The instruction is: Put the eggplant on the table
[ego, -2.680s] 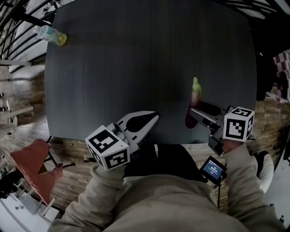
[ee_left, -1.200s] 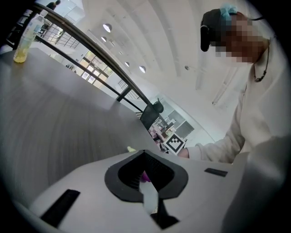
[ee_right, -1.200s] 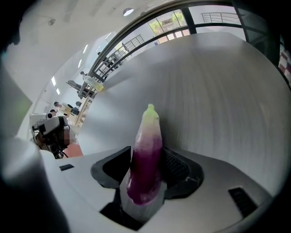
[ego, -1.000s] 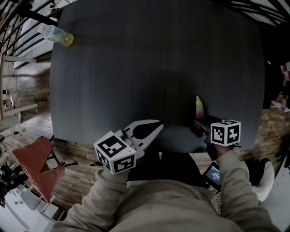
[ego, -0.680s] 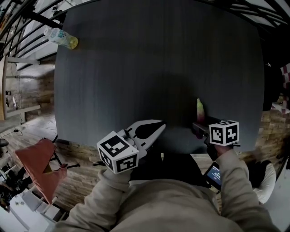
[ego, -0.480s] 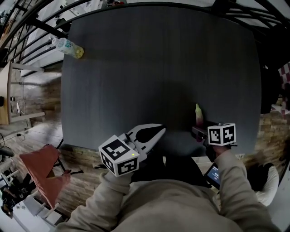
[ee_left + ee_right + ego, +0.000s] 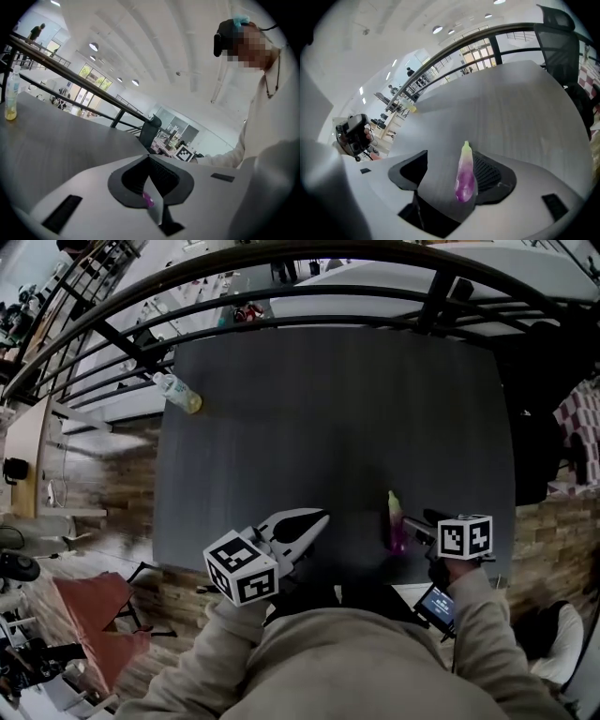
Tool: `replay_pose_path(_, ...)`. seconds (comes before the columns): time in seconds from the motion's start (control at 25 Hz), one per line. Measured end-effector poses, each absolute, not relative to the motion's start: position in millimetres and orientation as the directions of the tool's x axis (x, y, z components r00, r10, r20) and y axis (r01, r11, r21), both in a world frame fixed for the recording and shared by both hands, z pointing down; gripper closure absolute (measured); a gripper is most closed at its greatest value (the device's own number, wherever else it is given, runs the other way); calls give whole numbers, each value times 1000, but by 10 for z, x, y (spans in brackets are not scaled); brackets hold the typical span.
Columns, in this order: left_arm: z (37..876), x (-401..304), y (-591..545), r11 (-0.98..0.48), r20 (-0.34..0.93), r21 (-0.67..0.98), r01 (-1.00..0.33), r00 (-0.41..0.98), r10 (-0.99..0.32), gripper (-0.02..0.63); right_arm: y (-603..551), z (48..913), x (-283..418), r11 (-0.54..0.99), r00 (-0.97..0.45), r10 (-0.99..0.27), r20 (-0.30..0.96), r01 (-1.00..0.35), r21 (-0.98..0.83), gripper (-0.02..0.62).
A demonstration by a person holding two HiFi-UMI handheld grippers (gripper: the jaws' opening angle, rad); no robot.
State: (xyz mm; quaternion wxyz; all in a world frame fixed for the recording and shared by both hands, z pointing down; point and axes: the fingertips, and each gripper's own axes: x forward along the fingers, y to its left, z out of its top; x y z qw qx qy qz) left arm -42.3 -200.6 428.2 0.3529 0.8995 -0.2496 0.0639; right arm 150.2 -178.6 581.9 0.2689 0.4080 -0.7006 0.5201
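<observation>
The eggplant (image 7: 396,521), purple with a pale green tip, lies on the dark grey table (image 7: 337,418) near its front edge. In the right gripper view the eggplant (image 7: 465,176) shows between the spread jaws, resting on the table below them. My right gripper (image 7: 419,527) is open; its jaws have just been opening, and its pads do not press on the eggplant. My left gripper (image 7: 317,517) hovers over the table's front edge to the left, shut, with its tips (image 7: 149,157) meeting and nothing between them.
A plastic bottle (image 7: 178,392) with yellow liquid lies at the table's far left corner. A black railing (image 7: 281,277) runs behind the table. A dark office chair (image 7: 560,37) stands at the right side. A red chair (image 7: 89,606) is on the floor at the left.
Both grippers have risen off the table. The right jaws have let go of the eggplant, which stays lying on the table. The head view now takes in more of the room.
</observation>
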Motion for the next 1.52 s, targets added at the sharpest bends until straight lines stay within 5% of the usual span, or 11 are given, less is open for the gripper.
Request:
replay_pose_path(0.24,3774,-273,-2067,-713,233,535,-453,891,-391,606,-1983,5047,1541,220,-626,-416,660,-774,-594,290)
replay_pose_path(0.6,3124,-158,-1968,-817,154,433,-381,924,-349,606,-1950,3690,1325,462,-769,-543,338,-610,-644,577)
replay_pose_path(0.96,2550,-149,-1970,-872,68,343,-349,935,-348,606,-1965,2777,1131,628,-754,-594,279,-652,-424,581)
replay_pose_path(1.52,2310,-496,-1888,-886,-14,313,-343,931,-365,606,-1893,2463,753,662,-772,-591,234,-630,-406,582)
